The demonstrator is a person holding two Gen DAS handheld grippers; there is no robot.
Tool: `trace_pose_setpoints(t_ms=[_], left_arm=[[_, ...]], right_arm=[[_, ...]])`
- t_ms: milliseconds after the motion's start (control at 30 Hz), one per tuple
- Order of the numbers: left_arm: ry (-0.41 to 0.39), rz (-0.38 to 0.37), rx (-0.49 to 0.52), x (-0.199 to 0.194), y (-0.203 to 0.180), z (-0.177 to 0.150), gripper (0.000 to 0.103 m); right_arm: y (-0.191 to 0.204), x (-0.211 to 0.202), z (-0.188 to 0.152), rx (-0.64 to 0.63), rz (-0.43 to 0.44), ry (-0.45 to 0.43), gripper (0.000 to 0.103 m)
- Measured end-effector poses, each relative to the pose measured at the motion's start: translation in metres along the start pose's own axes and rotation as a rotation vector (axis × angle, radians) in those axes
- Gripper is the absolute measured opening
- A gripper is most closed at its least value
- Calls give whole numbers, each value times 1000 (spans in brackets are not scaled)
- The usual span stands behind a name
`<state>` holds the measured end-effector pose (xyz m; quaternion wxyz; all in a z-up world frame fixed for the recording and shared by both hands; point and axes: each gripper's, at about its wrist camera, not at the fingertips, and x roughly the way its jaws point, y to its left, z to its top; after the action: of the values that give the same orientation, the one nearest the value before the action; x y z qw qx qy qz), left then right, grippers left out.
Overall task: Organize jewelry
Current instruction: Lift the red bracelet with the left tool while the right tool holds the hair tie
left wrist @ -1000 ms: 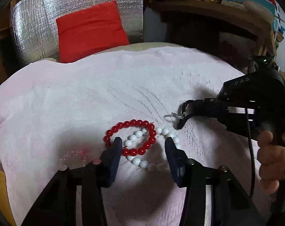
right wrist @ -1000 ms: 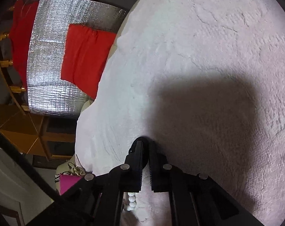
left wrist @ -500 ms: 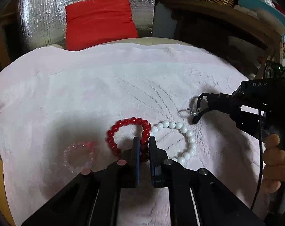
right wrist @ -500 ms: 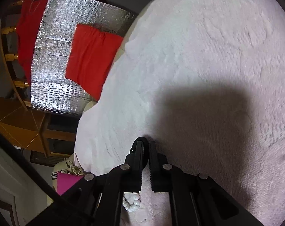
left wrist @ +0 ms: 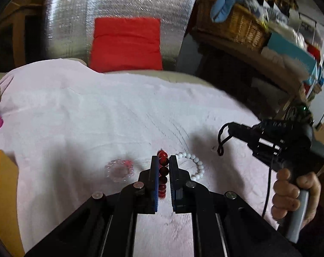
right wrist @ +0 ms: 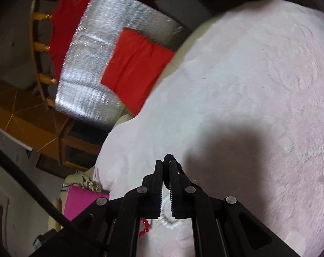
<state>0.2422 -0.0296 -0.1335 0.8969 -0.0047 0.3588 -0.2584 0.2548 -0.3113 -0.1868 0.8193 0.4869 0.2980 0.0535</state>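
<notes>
The red bracelet point(left wrist: 163, 172), earlier flat on the blanket point(left wrist: 76, 111), is now pinched by the left tongs point(left wrist: 163, 160); a black cord point(right wrist: 169, 160) remains clamped in the right tongs point(right wrist: 166, 165).

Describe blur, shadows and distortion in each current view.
Left wrist: fisheye bends the edges; the background foil and basket are smeared, while the red beads in the left gripper stay sharp; soft shadows fall on the towel. Right wrist: dark corners, a blurred red cushion, and a big dark shadow on the towel ahead of the right gripper.
</notes>
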Motion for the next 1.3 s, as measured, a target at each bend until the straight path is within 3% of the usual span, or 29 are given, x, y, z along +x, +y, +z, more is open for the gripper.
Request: trace_pose_setpoints(t_ms=[267, 633, 1000, 1300], left_arm=[[-9, 14, -6, -22, 11, -12, 9], [27, 110, 9, -27, 26, -30, 9], [20, 210, 22, -44, 34, -43, 9], [10, 229, 6, -57, 34, -51, 9]], right_arm=[[29, -7, -23, -110, -6, 4, 6], [60, 6, -59, -249, -12, 79, 6], [71, 20, -90, -309, -19, 149, 6], [81, 17, -110, -353, -15, 170, 6]])
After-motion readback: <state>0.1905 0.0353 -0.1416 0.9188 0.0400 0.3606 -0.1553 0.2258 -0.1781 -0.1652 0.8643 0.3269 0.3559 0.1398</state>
